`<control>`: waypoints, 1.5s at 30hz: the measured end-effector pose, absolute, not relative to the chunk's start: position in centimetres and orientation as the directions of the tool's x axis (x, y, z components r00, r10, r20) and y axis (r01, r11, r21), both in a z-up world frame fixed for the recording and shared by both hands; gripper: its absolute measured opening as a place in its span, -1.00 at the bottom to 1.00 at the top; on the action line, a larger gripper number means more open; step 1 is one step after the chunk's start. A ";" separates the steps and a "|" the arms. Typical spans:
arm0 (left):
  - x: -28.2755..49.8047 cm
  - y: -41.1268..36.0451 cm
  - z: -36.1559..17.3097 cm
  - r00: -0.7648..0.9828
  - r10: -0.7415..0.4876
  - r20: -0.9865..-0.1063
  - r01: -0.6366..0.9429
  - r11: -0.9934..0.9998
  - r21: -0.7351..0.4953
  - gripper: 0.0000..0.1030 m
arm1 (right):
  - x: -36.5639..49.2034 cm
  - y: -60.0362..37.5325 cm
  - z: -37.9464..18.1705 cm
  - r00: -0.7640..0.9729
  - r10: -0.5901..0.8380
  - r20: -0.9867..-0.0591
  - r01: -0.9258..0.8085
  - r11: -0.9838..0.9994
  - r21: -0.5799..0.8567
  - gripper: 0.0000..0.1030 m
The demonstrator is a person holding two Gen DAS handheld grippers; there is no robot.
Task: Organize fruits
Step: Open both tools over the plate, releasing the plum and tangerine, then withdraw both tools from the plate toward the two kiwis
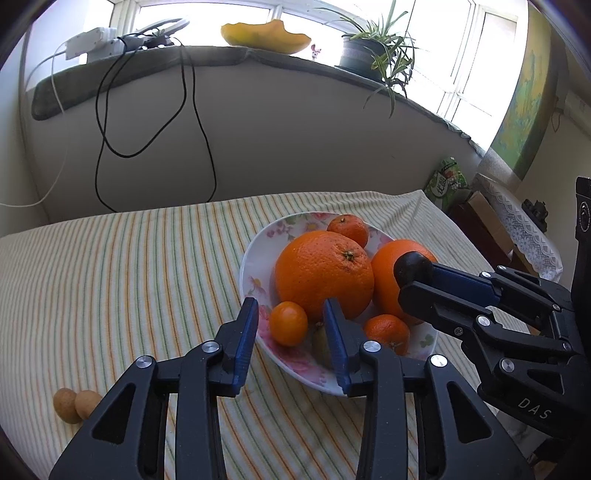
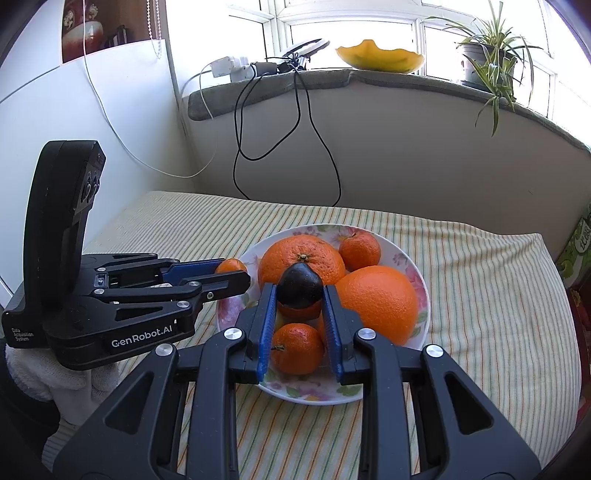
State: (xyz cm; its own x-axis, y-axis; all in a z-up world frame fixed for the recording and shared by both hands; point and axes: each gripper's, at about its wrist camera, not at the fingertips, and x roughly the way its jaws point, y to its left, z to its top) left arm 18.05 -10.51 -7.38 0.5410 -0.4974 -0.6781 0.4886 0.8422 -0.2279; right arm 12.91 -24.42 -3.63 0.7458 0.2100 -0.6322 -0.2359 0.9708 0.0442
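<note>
A floral plate (image 1: 248, 271) (image 2: 419, 275) on the striped cloth holds two large oranges (image 1: 323, 273) (image 2: 376, 299), several tangerines (image 1: 349, 229) (image 2: 295, 349) and a small yellow-green fruit (image 1: 320, 341). My left gripper (image 1: 291, 303) (image 2: 242, 275) stands open over the plate's near left rim. A small orange fruit (image 1: 288, 323) (image 2: 229, 266) lies between its fingers, with a gap on each side. My right gripper (image 2: 300, 290) (image 1: 408, 278) is shut on a dark plum (image 2: 299, 282) (image 1: 413, 266), held above the oranges.
Two small brown round fruits (image 1: 75, 404) lie on the cloth at the near left. Behind the table a sill carries a yellow bowl (image 1: 266, 35), a potted plant (image 1: 364, 51) and hanging cables (image 1: 184, 110). A green box (image 1: 445, 182) stands at the right. A white-gloved hand (image 2: 40, 373) holds the left gripper.
</note>
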 end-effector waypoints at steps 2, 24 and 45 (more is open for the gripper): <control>18.0 -10.5 -7.3 0.544 -0.494 -0.678 0.487 0.844 -0.224 -0.16 | 13.0 -24.3 -3.6 0.747 0.201 -0.633 -0.234 0.972 0.032 -0.48; 16.7 -9.6 -6.2 0.574 -0.472 -0.669 0.470 0.859 -0.203 0.12 | 10.3 -24.6 -2.2 0.798 0.174 -0.577 -0.209 0.978 0.006 0.36; 13.5 -8.2 -3.9 0.663 -0.415 -0.623 0.436 0.891 -0.129 0.51 | 7.7 -23.4 -0.4 0.825 0.191 -0.532 -0.214 0.977 0.019 0.84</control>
State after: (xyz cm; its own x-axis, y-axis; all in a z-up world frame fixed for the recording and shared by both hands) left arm 13.47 -8.20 -3.89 0.6631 -0.4150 -0.6230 0.4363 0.8905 -0.1288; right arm 7.67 -23.36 -0.43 0.8249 0.1907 -0.5322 -0.2136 0.9767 0.0189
